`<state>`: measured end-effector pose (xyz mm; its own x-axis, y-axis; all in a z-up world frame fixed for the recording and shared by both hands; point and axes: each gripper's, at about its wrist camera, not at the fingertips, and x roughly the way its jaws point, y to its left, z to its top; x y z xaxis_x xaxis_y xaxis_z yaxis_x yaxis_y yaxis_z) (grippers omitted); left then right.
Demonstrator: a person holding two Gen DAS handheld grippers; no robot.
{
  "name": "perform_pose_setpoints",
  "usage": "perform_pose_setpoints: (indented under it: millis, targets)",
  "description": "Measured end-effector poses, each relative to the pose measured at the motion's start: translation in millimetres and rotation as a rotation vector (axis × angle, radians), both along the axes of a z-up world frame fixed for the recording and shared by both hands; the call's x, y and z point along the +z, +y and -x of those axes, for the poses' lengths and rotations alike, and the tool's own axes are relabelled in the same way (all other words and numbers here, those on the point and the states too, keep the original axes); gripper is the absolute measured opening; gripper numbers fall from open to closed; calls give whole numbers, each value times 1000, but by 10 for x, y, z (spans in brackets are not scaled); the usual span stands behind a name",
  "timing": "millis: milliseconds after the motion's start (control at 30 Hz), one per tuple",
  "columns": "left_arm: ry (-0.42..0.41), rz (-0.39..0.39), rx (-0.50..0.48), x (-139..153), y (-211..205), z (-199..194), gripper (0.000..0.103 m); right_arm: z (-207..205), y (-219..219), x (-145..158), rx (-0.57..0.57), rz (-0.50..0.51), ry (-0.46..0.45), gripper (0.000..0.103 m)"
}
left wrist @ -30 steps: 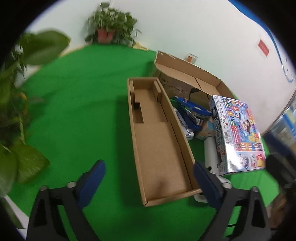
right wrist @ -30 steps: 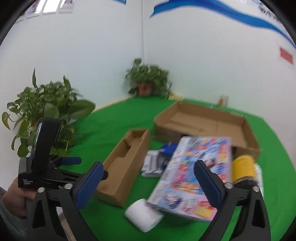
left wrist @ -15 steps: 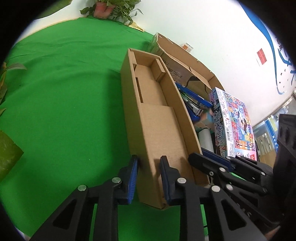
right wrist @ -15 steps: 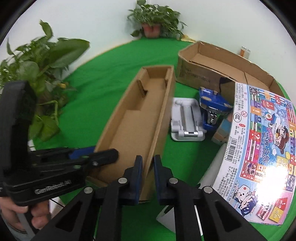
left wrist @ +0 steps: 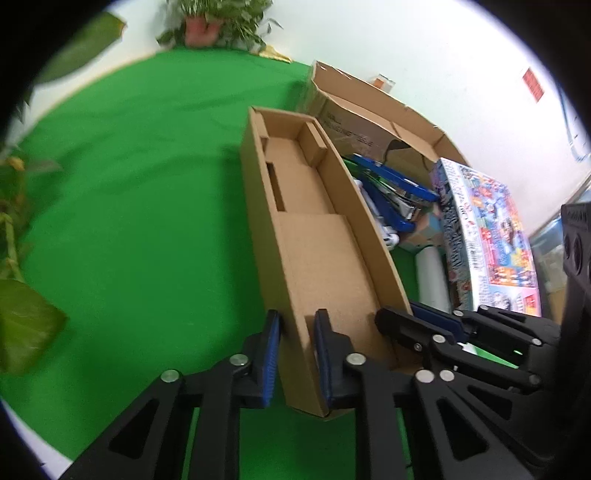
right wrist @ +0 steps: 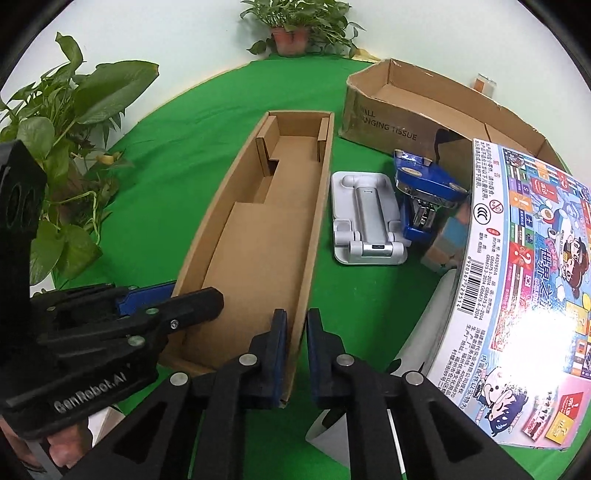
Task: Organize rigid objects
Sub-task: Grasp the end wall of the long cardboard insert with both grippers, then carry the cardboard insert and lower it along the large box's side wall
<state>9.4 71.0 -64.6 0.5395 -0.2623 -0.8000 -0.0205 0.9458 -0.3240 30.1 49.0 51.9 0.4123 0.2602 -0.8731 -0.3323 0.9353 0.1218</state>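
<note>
A long open cardboard tray (left wrist: 314,243) lies empty on the green cloth; it also shows in the right wrist view (right wrist: 266,236). My left gripper (left wrist: 295,354) is shut on the tray's left wall at the near end. My right gripper (right wrist: 293,350) is shut on the tray's right wall at the near end. Right of the tray lie a grey phone stand (right wrist: 365,221), a blue stapler (right wrist: 421,195), a white roll (right wrist: 428,328) and a colourful game box (right wrist: 528,288).
A larger open cardboard box (right wrist: 424,114) stands behind the objects. Potted plants stand at the far wall (right wrist: 295,26) and at the left edge (right wrist: 62,155). Green cloth (left wrist: 129,221) stretches left of the tray.
One second ago both grippers were open and away from the tray. They came down onto its near end and closed on opposite side walls; since half a second ago they have held.
</note>
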Motion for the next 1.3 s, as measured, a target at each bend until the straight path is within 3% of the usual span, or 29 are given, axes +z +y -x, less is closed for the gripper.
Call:
perform_pose_setpoints:
  millis: [133,200,433,567,633,767,833,933,1033,1133,1300]
  targets:
    - [-38,-36,18,229,9,107,15,105,-59,221,5,-63,-65,9]
    - [-108,-88,34,485,-29,184,15,142,-72,373,6,-101,-91,9]
    - [-355,-219,3,1505,-266,110,14,103,-403,1409,-41,-217,-329,9]
    - [-492,-231,-57,2081,-451,-231,14,-201,-705,2061,-97,-210,-461,9]
    - [-533,-270,-84,2341,-603,-475,14,-376,-816,2318,-123,-222,-475,9]
    - [-512,-285,-145,2628,-824,-1140,13,-983,-1045,2798,-169,-205,-482,10]
    - [-485,-285,-157,2641,-829,-1415,13,-1388,-1167,2942,-196,-228,-433,10]
    - [-433,-268,-181,2574,-800,-1759,13,-1805,-1376,2954,-220,-253,-369,10]
    - [-388,-274,-194,2429,-880,-2071,13,-2243,-1542,2773,-236,-263,-288,10]
    - [-312,-253,-205,2201,-881,-2423,13,-2611,-1490,2391,-231,-258,-200,10]
    - [-146,-242,-202,1490,-731,-2928,12,-3085,-1234,1426,-212,-212,-39,10]
